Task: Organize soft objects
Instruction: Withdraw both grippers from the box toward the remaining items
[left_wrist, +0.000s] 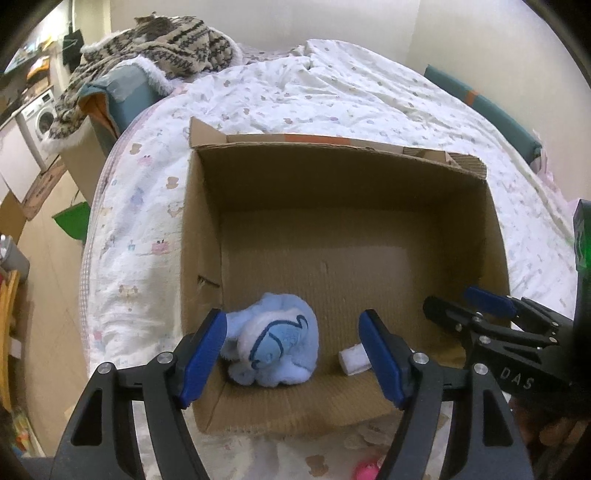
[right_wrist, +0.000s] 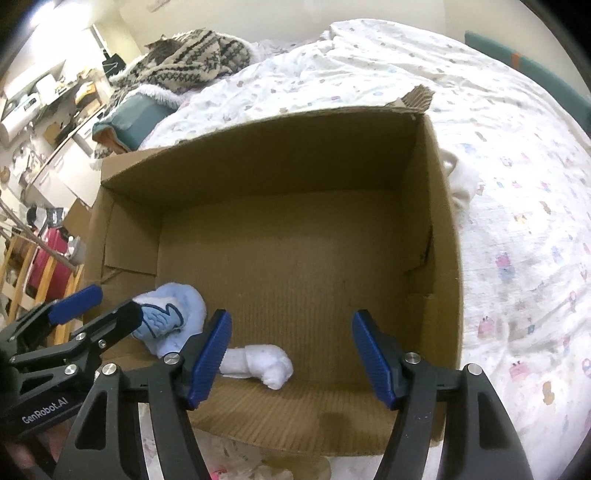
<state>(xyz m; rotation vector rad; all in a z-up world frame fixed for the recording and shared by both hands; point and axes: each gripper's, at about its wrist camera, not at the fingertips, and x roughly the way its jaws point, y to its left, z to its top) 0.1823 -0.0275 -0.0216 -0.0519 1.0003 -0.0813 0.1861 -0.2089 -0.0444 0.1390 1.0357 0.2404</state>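
Note:
An open cardboard box (left_wrist: 332, 184) (right_wrist: 258, 155) sits on the bed. A light blue plush toy (left_wrist: 275, 343) (right_wrist: 168, 317) lies on the box floor at the near left corner. A small white plush piece (left_wrist: 354, 360) (right_wrist: 264, 360) lies beside it near the front wall. My left gripper (left_wrist: 291, 354) is open and empty, hovering over the near edge above the blue plush. My right gripper (right_wrist: 291, 354) is open and empty over the near edge, right of the white piece. Each gripper shows in the other's view: the right (left_wrist: 476, 306), the left (right_wrist: 92, 306).
The bed has a white patterned quilt (left_wrist: 332, 92) (right_wrist: 517, 184). A patterned knit blanket (left_wrist: 166, 44) (right_wrist: 192, 59) lies on a teal cushion at the back left. A white soft item (right_wrist: 461, 181) lies right of the box. A pink object (left_wrist: 365, 470) is at the bottom edge.

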